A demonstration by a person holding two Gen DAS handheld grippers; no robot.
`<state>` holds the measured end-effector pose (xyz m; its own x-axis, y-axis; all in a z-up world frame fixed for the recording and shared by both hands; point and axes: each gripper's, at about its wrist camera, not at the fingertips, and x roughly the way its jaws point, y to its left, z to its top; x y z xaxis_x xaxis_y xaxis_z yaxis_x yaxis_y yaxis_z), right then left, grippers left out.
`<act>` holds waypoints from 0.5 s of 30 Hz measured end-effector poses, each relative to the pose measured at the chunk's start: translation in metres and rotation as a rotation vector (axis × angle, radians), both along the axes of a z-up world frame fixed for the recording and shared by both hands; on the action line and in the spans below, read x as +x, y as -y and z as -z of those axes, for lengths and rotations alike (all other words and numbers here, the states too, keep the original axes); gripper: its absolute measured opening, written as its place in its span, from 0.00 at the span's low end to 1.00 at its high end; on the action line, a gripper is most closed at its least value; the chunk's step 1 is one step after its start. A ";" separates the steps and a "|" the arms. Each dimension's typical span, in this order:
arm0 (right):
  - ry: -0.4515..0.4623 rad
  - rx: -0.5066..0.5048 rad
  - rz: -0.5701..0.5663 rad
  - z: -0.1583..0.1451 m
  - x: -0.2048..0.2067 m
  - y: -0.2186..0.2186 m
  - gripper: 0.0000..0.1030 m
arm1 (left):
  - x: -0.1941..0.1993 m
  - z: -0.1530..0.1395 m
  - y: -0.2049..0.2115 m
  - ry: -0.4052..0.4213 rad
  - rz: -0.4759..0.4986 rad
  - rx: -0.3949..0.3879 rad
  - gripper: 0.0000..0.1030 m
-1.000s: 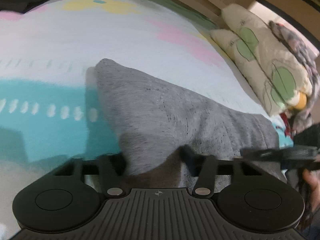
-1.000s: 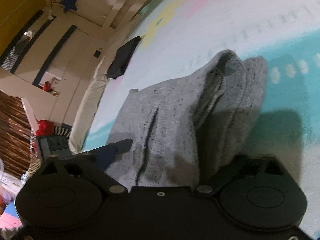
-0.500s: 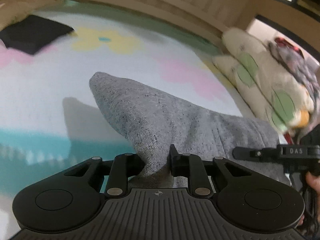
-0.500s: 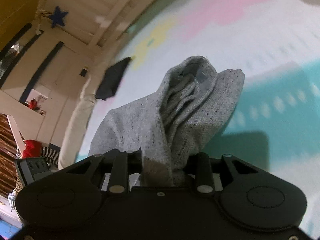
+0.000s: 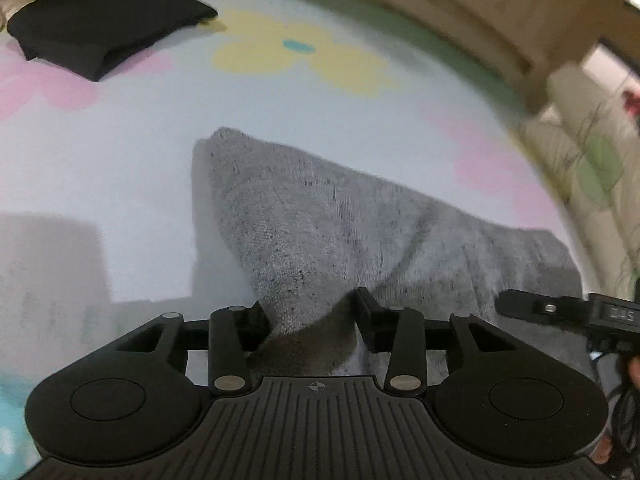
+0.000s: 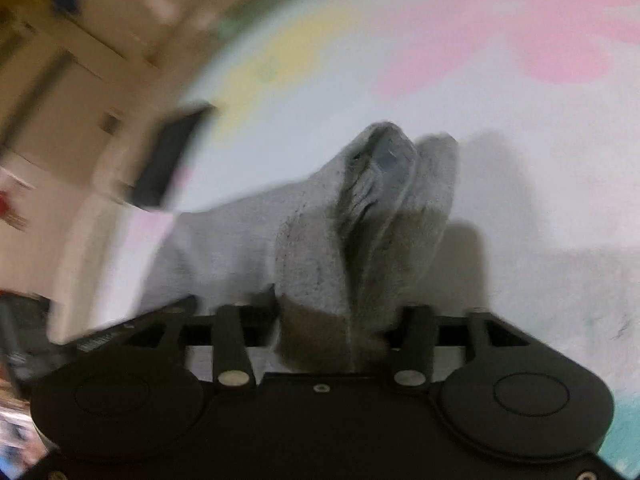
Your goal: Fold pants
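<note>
Carried across the bedspread since a second ago, the grey pants (image 5: 320, 216) now sit over its white part with the yellow flower (image 5: 296, 52) close ahead, where before they lay over the teal band; the folded black garment (image 5: 100, 20) at far left looms larger too. Both tools point steeply down at the bed. Bunched grey cloth rises between the fingers of the left gripper (image 5: 310, 312), whose jaws, after narrowing, have just been opening again, and the pads flank the fabric closely, so the cloth reads as pinched and lifted, its peak standing up ahead of the tool and the rest trailing off to the right. In the right wrist view, which is blurred, the pants (image 6: 360, 232) stand as a thick gathered fold with the waistband's dark opening at the top, wedged between the fingers of the right gripper (image 6: 340, 320); its jaws too have just been opening, with the cloth filling the gap and hanging from it. At the right edge of the left view the right gripper (image 5: 568, 312) shows as a black bar just beside the pants' trailing part. Leaf-print pillows (image 5: 592, 168) lie at far right, beside the wooden bed frame (image 5: 480, 12).
</note>
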<state>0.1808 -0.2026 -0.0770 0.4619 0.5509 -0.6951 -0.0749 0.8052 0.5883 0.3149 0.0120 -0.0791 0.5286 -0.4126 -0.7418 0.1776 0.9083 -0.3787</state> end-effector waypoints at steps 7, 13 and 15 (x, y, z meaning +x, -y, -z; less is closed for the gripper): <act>0.033 0.062 -0.008 -0.001 -0.012 0.007 0.81 | -0.009 -0.019 0.000 0.000 -0.047 0.077 0.40; 0.082 -0.314 0.175 -0.048 -0.036 0.022 0.93 | -0.053 -0.077 -0.007 0.166 -0.167 0.127 0.39; 0.140 -0.426 0.231 -0.071 -0.055 0.026 0.93 | -0.072 -0.098 -0.004 0.225 -0.184 0.153 0.39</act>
<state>0.1261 -0.2284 -0.0060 0.6436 0.1041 -0.7583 0.0791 0.9764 0.2012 0.2428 0.0159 0.0190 0.7419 -0.1875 -0.6437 0.0690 0.9764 -0.2048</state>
